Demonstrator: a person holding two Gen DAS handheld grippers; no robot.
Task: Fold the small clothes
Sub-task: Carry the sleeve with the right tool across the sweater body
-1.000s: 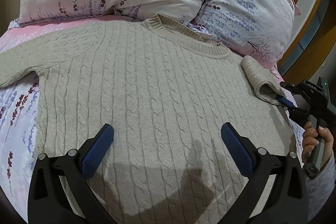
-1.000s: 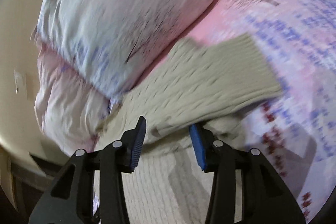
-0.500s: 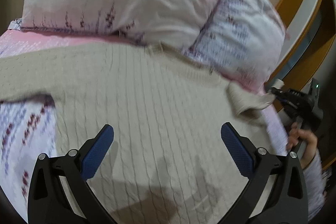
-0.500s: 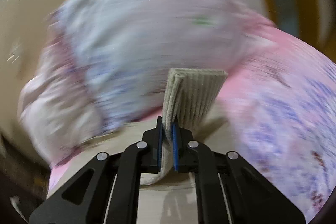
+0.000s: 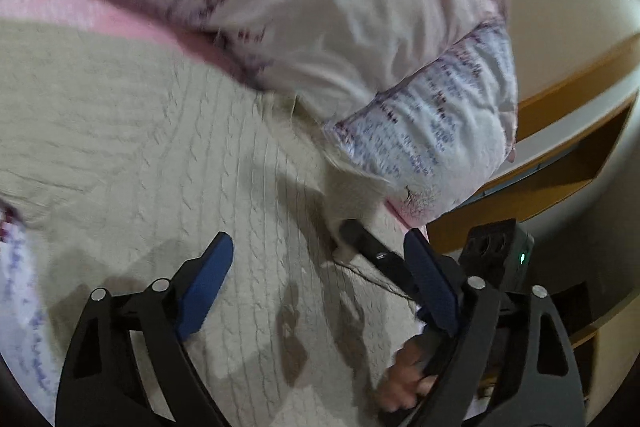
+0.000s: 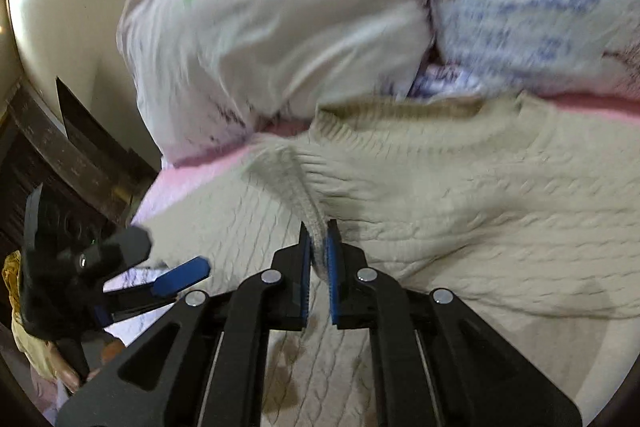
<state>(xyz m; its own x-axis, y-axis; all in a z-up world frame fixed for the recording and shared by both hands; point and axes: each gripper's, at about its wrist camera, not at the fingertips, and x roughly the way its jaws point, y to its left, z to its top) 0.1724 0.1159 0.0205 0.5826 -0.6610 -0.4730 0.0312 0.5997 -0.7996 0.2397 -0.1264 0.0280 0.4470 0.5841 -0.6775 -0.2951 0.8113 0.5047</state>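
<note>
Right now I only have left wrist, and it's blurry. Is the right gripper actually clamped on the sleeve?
Observer: Yes. In the right wrist view the right gripper is shut on the sweater sleeve, knit pinched between both pads.
Operator: Cuff end or mid-sleeve?
Observer: Cannot tell. The sleeve runs up and left from the jaws; no cuff ribbing shows.
Operator: My left gripper near it?
Observer: It sits at that view's left edge, left gripper closing with nothing between its pads, apart from the sleeve.
</note>
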